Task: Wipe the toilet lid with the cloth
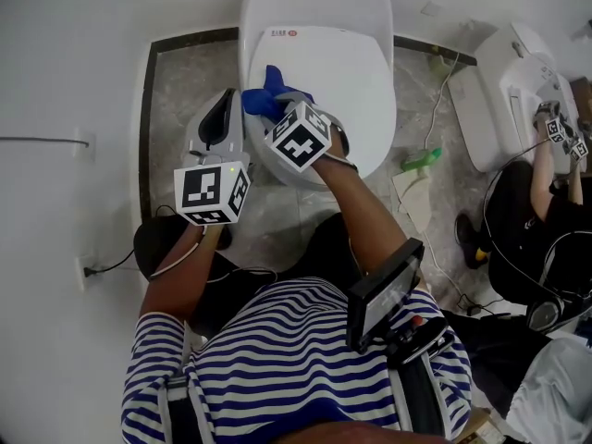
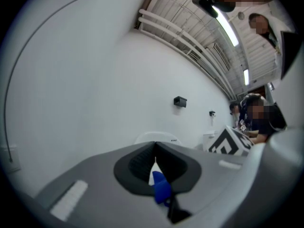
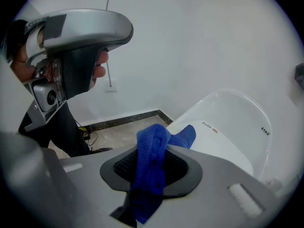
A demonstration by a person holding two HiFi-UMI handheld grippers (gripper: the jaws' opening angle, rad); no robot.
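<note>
The white toilet's closed lid (image 1: 324,72) lies at the top middle of the head view; it also shows as the lid (image 3: 223,146) in the right gripper view. My right gripper (image 1: 277,111) hangs over the lid's near left edge, shut on a bunched blue cloth (image 1: 268,91). In its own view the cloth (image 3: 185,136) sticks out past the right gripper (image 3: 151,150), with a tail hanging back between the pads. My left gripper (image 1: 225,109) is held level just left of the toilet. The left gripper (image 2: 154,151) has its pads meeting and holds nothing; a sliver of blue shows beyond them.
A second toilet (image 1: 499,91) stands at the right, with another person (image 1: 546,211) working beside it. A green spray bottle (image 1: 421,160) and a cable lie on the stone floor between the toilets. A white wall with an outlet (image 1: 83,271) runs along the left.
</note>
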